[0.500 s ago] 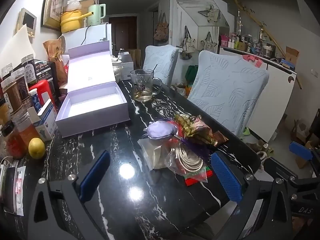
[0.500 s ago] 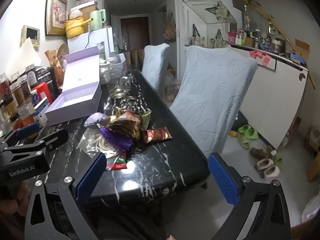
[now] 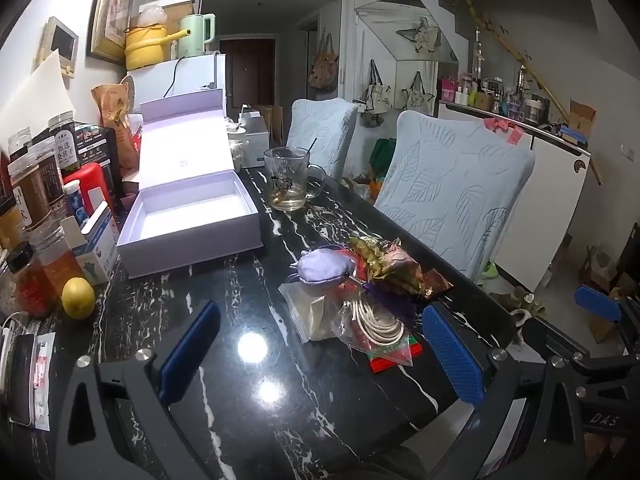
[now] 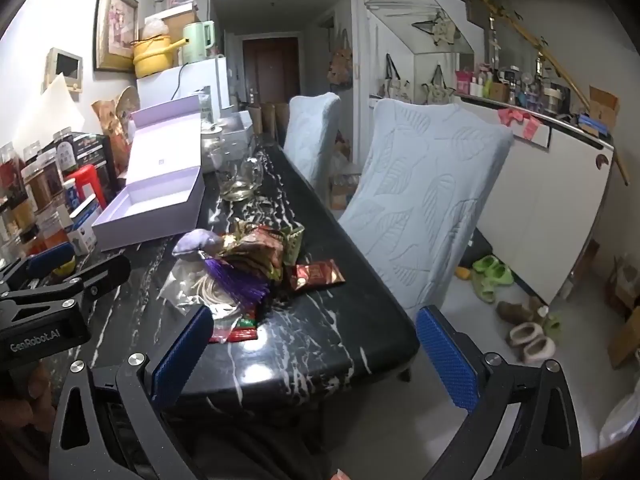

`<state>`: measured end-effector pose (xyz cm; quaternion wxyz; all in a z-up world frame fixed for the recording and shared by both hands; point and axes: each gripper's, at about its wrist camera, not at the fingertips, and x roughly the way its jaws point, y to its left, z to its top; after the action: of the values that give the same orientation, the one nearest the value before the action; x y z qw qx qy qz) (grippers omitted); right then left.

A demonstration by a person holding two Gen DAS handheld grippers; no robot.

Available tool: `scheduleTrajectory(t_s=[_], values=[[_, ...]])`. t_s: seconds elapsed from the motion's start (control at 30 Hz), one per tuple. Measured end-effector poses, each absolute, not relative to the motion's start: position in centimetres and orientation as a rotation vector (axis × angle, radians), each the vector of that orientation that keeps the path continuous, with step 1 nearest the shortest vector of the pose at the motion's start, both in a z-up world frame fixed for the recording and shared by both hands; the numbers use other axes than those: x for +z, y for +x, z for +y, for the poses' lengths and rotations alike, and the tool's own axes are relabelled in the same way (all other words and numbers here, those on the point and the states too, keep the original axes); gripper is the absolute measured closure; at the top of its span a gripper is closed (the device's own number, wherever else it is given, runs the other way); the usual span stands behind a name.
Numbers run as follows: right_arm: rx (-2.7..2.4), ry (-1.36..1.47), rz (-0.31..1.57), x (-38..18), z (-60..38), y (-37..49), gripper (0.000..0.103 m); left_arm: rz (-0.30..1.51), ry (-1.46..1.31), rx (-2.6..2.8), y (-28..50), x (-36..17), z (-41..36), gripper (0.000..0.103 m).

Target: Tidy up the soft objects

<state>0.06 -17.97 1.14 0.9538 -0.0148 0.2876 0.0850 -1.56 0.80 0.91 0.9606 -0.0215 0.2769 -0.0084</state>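
On the black marble table [image 3: 224, 344], a heap of soft goods waits near the right-hand edge: a lilac pouch [image 3: 322, 266] on top, foil packets [image 3: 390, 266] beside it, a clear bag [image 3: 372, 320] holding a coil of cord, a flat zip bag [image 3: 310, 312] and a red packet [image 4: 316, 274] lying a little apart. Both tools hang short of the heap, empty; the left gripper [image 3: 320, 354] has its blue pads spread wide, and the right gripper [image 4: 314, 350] is likewise spread, half over the table's corner. All of it looks light and limp, likely to sag or crumple; the plastic and foil probably slip, so a pinch on a bunched fold or the pouch's plump middle seems safest. An open lilac box [image 3: 192, 216] stands well behind the heap, with bare tabletop between. A glass mug [image 3: 288, 180] stands just beside the box, and jars [image 3: 36, 192] crowd the left side; the drop-off to the right is close.
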Motion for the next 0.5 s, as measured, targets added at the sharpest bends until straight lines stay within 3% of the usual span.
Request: scheduleTrajectory(t_s=[0.5], values=[[0.169, -0.027, 0.576, 1.15, -17.9, -0.12, 0.0, 0.56, -0.04, -0.022, -1.64, 1.16, 0.52, 0.0]])
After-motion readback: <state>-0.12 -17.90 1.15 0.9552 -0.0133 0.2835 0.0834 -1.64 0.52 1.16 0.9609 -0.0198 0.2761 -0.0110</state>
